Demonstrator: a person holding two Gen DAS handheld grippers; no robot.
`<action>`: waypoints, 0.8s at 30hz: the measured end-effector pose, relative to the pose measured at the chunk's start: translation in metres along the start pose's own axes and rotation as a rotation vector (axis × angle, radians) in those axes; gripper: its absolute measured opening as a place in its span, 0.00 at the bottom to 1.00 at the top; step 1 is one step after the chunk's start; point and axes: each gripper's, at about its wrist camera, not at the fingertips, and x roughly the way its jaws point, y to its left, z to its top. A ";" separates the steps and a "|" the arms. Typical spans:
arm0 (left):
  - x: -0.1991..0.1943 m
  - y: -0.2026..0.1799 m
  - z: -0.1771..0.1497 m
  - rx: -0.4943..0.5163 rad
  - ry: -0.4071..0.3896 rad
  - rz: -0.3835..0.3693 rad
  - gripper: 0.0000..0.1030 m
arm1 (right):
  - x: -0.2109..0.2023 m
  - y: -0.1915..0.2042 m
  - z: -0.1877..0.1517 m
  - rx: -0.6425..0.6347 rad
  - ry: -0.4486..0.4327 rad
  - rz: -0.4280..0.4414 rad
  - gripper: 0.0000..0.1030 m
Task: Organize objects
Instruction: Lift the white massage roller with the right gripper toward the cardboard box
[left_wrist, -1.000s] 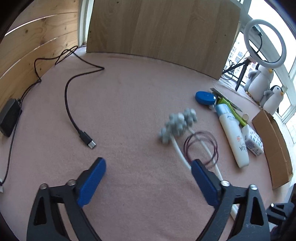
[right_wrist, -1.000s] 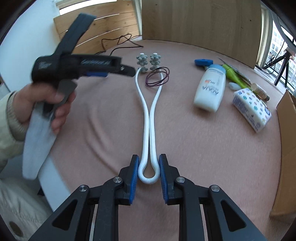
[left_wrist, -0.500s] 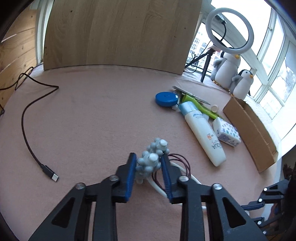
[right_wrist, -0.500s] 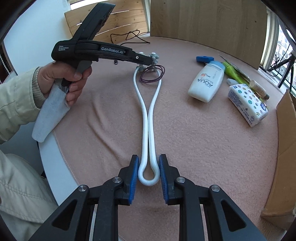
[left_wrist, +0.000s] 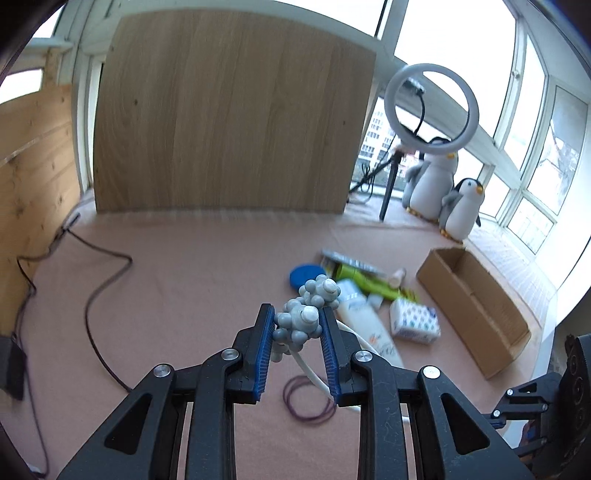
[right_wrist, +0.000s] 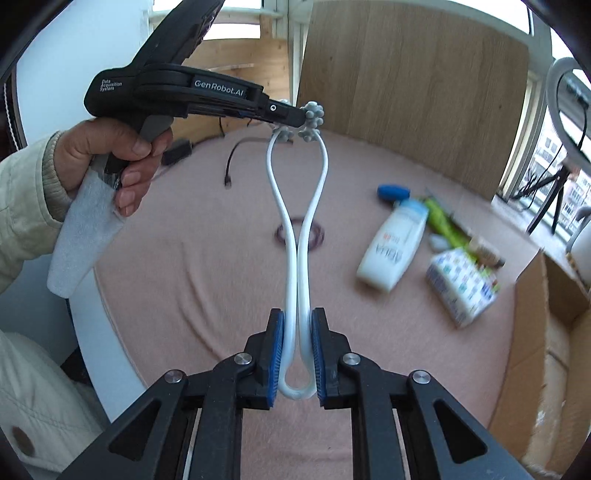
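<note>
A white U-shaped massager (right_wrist: 298, 236) with grey knobbed heads (left_wrist: 306, 314) hangs in the air above the pink table. My left gripper (left_wrist: 297, 325) is shut on one grey head at the far end. My right gripper (right_wrist: 297, 339) is shut on the white looped handle end. In the right wrist view the left gripper (right_wrist: 295, 116) shows at upper left, held by a person's hand (right_wrist: 110, 155). A cardboard box (left_wrist: 472, 310) stands open at the right edge of the table.
On the pink table (right_wrist: 207, 280) lie dark hair bands (left_wrist: 308, 402), a white lotion bottle (right_wrist: 395, 247), a patterned tissue pack (left_wrist: 415, 321), a green tube (left_wrist: 365, 278) and a blue disc (left_wrist: 304, 275). A black cable (left_wrist: 99, 295) runs along the left. Plush penguins (left_wrist: 443, 184) and a ring light (left_wrist: 430, 107) stand behind.
The left gripper closed on the grey massager head. Both grippers then lifted the massager off the table, leaving the hair bands lying below.
</note>
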 end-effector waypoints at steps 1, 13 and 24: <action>-0.005 -0.001 0.006 0.001 -0.008 0.005 0.26 | -0.004 0.000 0.005 -0.005 -0.013 -0.005 0.13; -0.008 -0.033 0.036 0.039 -0.016 -0.003 0.26 | -0.033 -0.015 0.000 0.025 -0.054 -0.068 0.13; 0.065 -0.156 0.082 0.181 0.014 -0.196 0.26 | -0.080 -0.093 -0.037 0.194 -0.084 -0.261 0.13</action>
